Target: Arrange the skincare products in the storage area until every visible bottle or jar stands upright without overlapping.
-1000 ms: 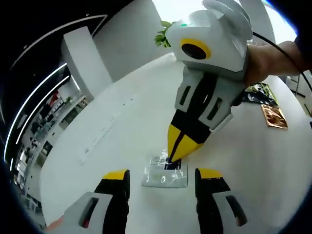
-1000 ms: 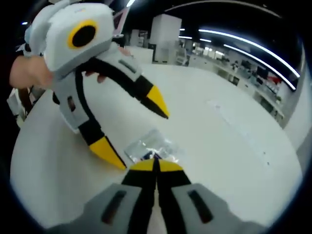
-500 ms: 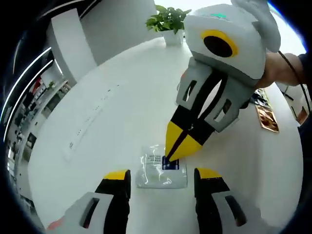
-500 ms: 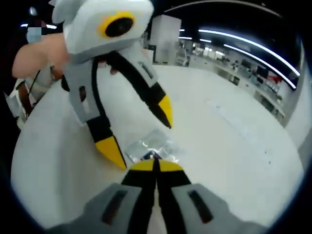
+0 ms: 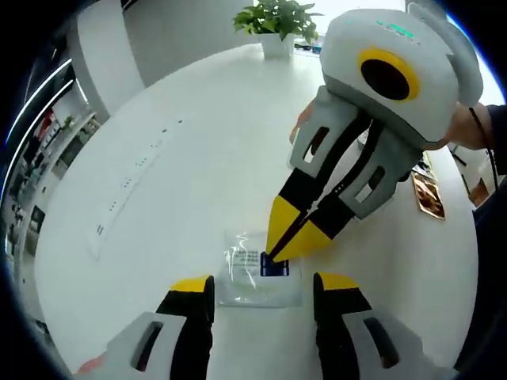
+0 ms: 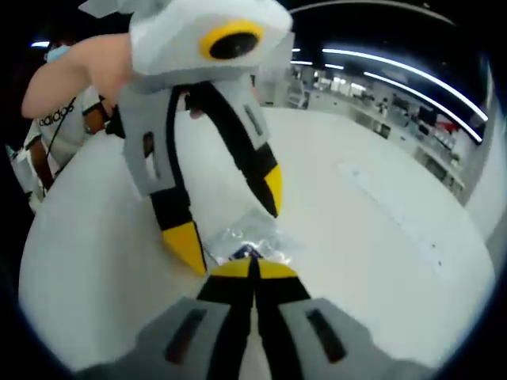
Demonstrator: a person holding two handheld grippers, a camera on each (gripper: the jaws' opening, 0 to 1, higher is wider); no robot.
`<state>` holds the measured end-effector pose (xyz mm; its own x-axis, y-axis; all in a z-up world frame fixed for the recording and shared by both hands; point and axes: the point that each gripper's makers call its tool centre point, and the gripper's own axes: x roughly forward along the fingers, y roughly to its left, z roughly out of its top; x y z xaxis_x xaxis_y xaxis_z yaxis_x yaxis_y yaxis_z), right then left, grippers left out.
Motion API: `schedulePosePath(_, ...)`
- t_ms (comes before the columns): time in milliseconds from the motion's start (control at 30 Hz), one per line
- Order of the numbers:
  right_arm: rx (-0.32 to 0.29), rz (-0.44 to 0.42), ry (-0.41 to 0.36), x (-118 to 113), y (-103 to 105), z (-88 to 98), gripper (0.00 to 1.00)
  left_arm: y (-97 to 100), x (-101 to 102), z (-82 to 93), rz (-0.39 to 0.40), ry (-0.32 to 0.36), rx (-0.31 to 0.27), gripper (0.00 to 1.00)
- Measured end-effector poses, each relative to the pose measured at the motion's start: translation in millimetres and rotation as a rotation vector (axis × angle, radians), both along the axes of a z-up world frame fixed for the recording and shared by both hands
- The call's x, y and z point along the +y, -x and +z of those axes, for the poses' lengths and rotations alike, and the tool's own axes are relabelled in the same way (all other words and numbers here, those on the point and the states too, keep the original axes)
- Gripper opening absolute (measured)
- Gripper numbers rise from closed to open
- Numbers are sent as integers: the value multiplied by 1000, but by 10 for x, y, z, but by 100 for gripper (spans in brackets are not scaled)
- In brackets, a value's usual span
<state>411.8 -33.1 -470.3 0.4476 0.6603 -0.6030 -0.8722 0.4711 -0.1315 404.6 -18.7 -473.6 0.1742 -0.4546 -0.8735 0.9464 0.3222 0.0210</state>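
Note:
A small clear plastic packet (image 5: 252, 277) with a dark blue label (image 5: 273, 265) lies flat on the white round table (image 5: 182, 158). My right gripper (image 5: 275, 251) comes down from the upper right, its yellow tips shut on the packet's blue end. My left gripper (image 5: 264, 286) is open, one jaw either side of the packet's near edge, with nothing between them. In the right gripper view the packet (image 6: 242, 236) sits just past my shut right gripper (image 6: 254, 267). The left gripper (image 6: 230, 218) hangs over it there, jaws spread.
A potted plant (image 5: 277, 20) stands at the table's far edge. Brown printed cards (image 5: 428, 196) lie at the right. A long white strip (image 5: 131, 186) runs along the left side, also seen as the strip (image 6: 388, 210). A person (image 6: 67, 119) stands beside the table.
The left gripper has swung over toward the packet and now straddles it, still open. The right gripper stays shut on the packet, which has not moved on the table.

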Motion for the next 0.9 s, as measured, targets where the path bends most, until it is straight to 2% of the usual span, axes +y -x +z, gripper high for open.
schedulePosePath(300,0,7,3,0,28,2,0,91,-11,-17,-12,-48,60,48)
schedulePosePath(367,-1,8,3,-4,28,0,0,58,-20,-19,-13,-63,71,48)
schedulePosePath(667,-2,12,0,-16,33,-6,0,107,-57,-25,-48,-142,92,48)
schedulePosePath(800,-5,12,1,-43,15,-14,0,120,-67,-25,-64,-140,88,41)
schedulePosePath(900,-7,12,0,-50,5,-15,0,94,-72,-24,-80,-133,84,40)
